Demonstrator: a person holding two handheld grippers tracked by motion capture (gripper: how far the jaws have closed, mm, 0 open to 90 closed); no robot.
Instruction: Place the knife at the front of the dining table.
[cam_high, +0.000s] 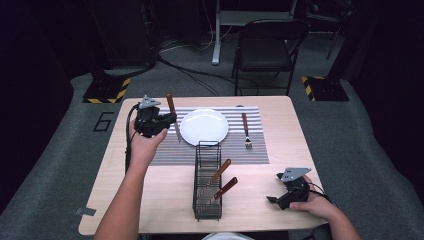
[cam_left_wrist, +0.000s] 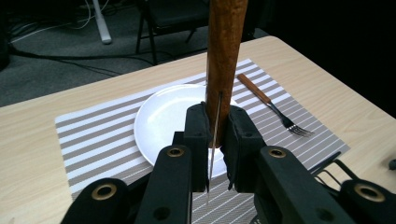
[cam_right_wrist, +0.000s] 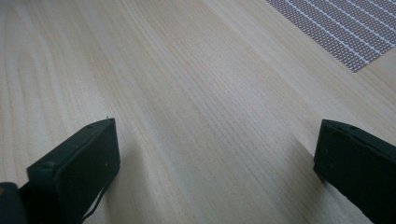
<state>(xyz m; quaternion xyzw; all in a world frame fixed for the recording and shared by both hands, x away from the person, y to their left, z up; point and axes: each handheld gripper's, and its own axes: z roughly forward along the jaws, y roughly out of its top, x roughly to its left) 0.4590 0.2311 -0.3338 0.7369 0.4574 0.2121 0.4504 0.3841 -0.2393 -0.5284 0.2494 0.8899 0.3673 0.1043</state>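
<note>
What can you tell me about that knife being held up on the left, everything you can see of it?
The knife is a table knife with a reddish-brown, wood-looking handle and a thin, shiny metal blade. The left gripper is shut on it near where handle meets blade, its black jaws pressing both flat sides. It hangs almost upright in the air, handle up and blade tip down, above the striped placemat just left of the white plate. Nothing but the jaws touches it.
</note>
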